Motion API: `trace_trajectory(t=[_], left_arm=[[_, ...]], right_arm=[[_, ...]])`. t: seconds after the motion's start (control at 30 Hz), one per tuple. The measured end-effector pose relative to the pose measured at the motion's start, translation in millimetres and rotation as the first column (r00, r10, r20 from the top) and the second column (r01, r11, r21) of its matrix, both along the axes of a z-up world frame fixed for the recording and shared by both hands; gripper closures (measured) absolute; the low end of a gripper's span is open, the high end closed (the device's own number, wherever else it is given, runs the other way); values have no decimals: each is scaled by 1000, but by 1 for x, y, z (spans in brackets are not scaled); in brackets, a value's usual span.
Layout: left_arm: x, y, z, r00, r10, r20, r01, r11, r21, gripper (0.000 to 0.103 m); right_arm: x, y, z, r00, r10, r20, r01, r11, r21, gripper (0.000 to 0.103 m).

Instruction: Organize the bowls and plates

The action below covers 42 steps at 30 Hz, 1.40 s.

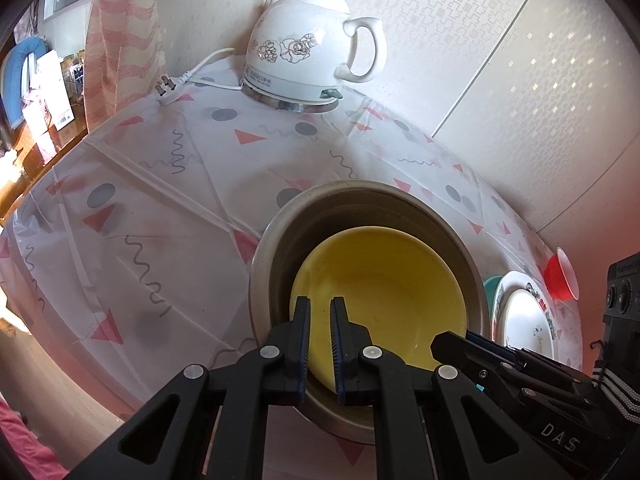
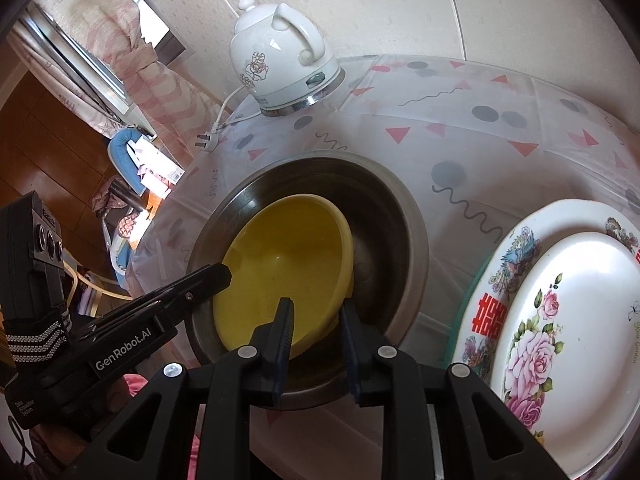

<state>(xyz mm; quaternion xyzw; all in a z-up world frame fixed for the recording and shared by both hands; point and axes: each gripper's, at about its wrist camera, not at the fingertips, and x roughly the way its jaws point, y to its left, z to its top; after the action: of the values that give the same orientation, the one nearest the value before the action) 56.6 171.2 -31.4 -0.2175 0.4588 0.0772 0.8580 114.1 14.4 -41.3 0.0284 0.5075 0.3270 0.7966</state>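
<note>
A yellow bowl (image 1: 384,280) (image 2: 288,256) lies tilted inside a larger metal bowl (image 1: 360,190) (image 2: 400,208) on the patterned tablecloth. My left gripper (image 1: 320,312) is shut on the yellow bowl's near rim, one finger inside it and one between the two bowls. My right gripper (image 2: 316,312) straddles the rim further right with its jaws apart; the pads do not seem to press on it. Each gripper shows side-on in the other's view, the right gripper (image 1: 452,346) and the left gripper (image 2: 224,276). A stack of plates (image 2: 560,320) (image 1: 524,320) sits to the right.
A white ceramic kettle (image 1: 304,48) (image 2: 280,60) stands at the back by the wall, its cord and plug (image 1: 166,88) lying on the cloth. A red cup (image 1: 560,276) lies beyond the plates. The table edge drops off on the left towards a wooden floor and clutter.
</note>
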Motion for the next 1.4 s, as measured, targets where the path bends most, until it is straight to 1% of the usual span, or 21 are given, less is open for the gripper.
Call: trace_trajectory(t=[0.13,0.27,0.53,0.73,0.87,1.03,1.07,1.13,1.2,1.27,1.4], left_arm=[[0,-2,0,1000,-9,1,8,1000,12,93],[1,-6,0,1000,-20,3,20,1000,24,93],[0,-14,-5,999,-39,-11,40,998,54,93],[2,-17,-8,999,-49,-14,50,997,60,93],[5,-20,-7,998,-58,-10,58,996,66,93],[17,-32,-4,995,-99,-2,99,992,73,93],[21,-35,-5,994,-113,-7,113,991,76,93],[28,-40,-6,991,-131,-21,132,988,77,93],[38,-45,-10,989,-143,-46,146,987,71,93],[47,-47,-15,986,-146,-75,151,986,67,93],[60,-52,-22,984,-152,-94,159,984,74,93]], right_arm=[[-1,1,1,1000,-4,30,5,1000,-26,80],[1,4,3,996,-7,86,13,997,-70,80],[6,8,3,984,-34,174,57,990,-128,86],[4,-2,6,990,-45,135,56,996,-76,86],[0,-13,12,987,-68,147,76,996,-49,85],[-3,-31,21,980,-110,164,117,992,-36,85],[-3,-35,22,979,-118,165,125,992,-32,85],[-2,-44,24,978,-137,157,143,990,-23,81],[-2,-52,26,976,-154,156,159,987,-17,81],[-2,-60,28,972,-172,162,177,984,-15,81],[-2,-74,31,966,-199,168,205,979,-17,80]])
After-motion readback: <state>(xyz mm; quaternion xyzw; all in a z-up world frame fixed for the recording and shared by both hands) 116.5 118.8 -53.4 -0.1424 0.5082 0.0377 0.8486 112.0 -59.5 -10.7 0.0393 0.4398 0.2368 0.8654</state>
